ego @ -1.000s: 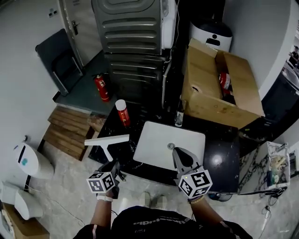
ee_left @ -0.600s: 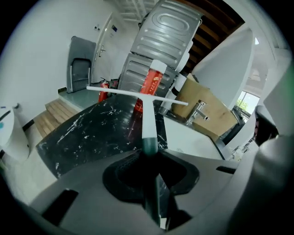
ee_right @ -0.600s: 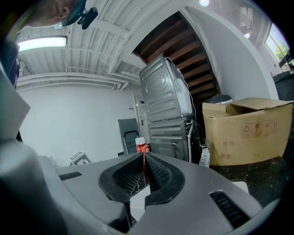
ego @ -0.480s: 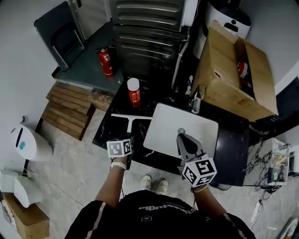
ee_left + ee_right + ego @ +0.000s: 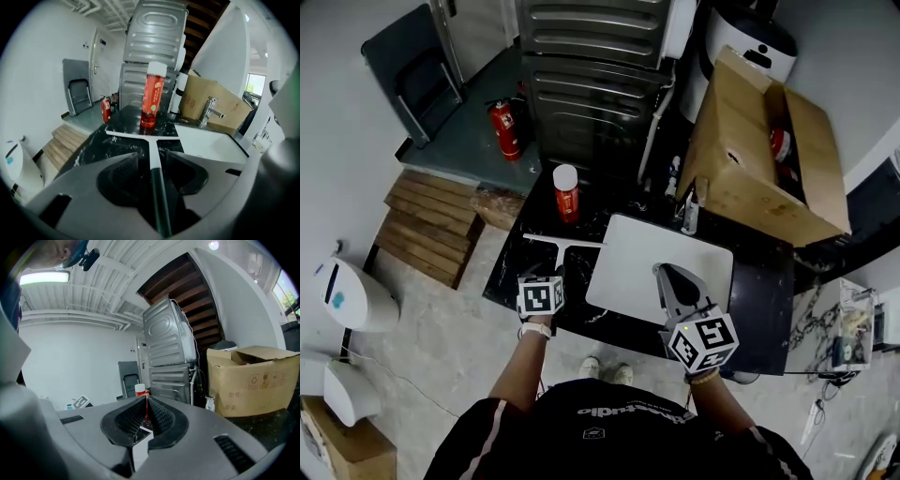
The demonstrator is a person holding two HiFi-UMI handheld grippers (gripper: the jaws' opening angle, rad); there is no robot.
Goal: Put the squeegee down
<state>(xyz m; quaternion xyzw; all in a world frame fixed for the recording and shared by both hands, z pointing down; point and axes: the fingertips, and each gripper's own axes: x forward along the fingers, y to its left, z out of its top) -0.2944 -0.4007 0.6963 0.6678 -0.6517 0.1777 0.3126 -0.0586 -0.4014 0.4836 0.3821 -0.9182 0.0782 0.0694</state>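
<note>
The squeegee [image 5: 563, 243] lies flat on the black counter [image 5: 508, 277], just left of the white sink [image 5: 623, 246]. Its white blade [image 5: 140, 135] points toward a red bottle [image 5: 152, 101] and its dark handle runs back between my left gripper's jaws. My left gripper [image 5: 555, 275] is opening; in the left gripper view [image 5: 152, 157] both pads stand clear of the handle. My right gripper [image 5: 665, 273] hovers over the sink's front edge. Its jaws meet at the tip [image 5: 146, 399], with nothing between them.
The red bottle [image 5: 566, 192] stands at the counter's back left. A faucet [image 5: 690, 217] and an open cardboard box [image 5: 750, 159] sit behind the sink. A metal appliance [image 5: 591, 56], a fire extinguisher [image 5: 502, 129] and wooden steps [image 5: 427, 239] lie beyond and to the left.
My left gripper moved forward and down, bringing the squeegee from the air at the counter's left onto the counter beside the sink. The right gripper shifted only slightly.
</note>
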